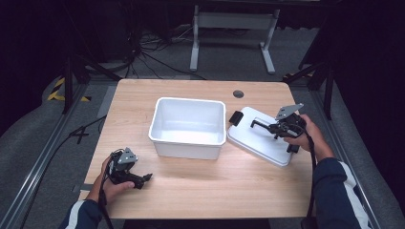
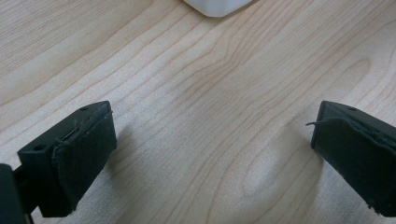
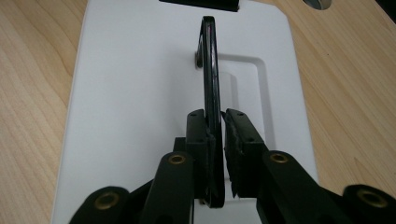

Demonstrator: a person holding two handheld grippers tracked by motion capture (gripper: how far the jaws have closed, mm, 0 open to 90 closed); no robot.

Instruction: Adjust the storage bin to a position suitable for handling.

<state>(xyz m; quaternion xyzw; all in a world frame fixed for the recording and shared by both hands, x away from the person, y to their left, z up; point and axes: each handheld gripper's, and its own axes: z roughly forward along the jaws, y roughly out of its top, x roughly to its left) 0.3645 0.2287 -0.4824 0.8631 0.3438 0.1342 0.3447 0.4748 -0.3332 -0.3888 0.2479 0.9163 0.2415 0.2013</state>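
Wooden counter [image 1: 191, 186], dark room behind. White bin [image 1: 187, 126] at centre. White lid [image 1: 260, 138] lies flat just right of bin. Right gripper [image 3: 218, 126]: jaws clamped on lid's upright black handle [image 3: 208, 60]. Left gripper [image 2: 210, 140], front-left of bin: jaws spread, nothing between.

Bare wooden table on a grey studio floor

A light wooden table [image 1: 200, 191] carries a round grey cable grommet [image 1: 238, 94] near its far edge. Beyond it on the grey floor [image 1: 28, 138] stand a white metal desk frame [image 1: 234, 28], loose black cables [image 1: 148, 50] and yellow-black hazard tape [image 1: 59, 90] at far left.
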